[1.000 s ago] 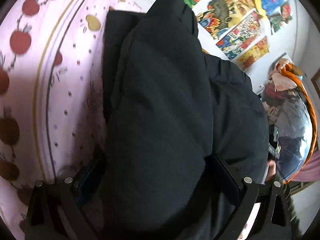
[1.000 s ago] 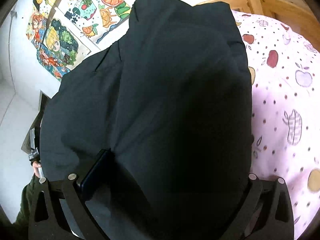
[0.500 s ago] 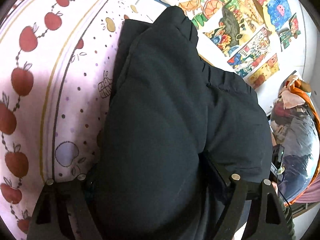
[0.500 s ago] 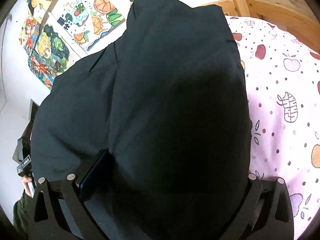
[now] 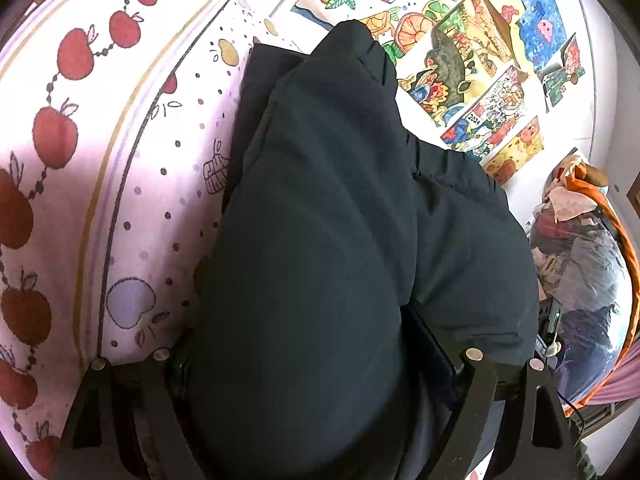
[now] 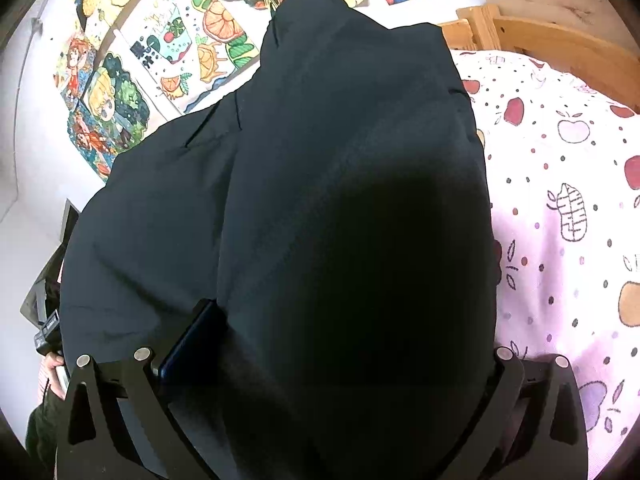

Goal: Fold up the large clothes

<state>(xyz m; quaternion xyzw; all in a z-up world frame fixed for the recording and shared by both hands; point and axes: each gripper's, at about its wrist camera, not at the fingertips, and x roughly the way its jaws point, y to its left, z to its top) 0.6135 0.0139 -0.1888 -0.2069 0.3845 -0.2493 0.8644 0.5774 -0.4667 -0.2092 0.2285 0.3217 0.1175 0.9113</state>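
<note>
Over the bedsheet (image 5: 132, 200), both tongs (image 5: 308, 360) (image 6: 328, 364) grip dark trousers (image 5: 320, 240).

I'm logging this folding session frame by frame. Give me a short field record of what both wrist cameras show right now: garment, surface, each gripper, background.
garment: black padded jacket, bulky, filling the middle of both wrist views
surface: pink bedsheet printed with apples, leaves and dots
left gripper: jaws wide, jacket bulk between the fingers; whether the pads press is hidden
right gripper: jaws wide, jacket bulk between them; grip hidden too
background: coloured drawings on a white wall, wooden bed frame
fold state: jacket bunched up, not flat
</note>
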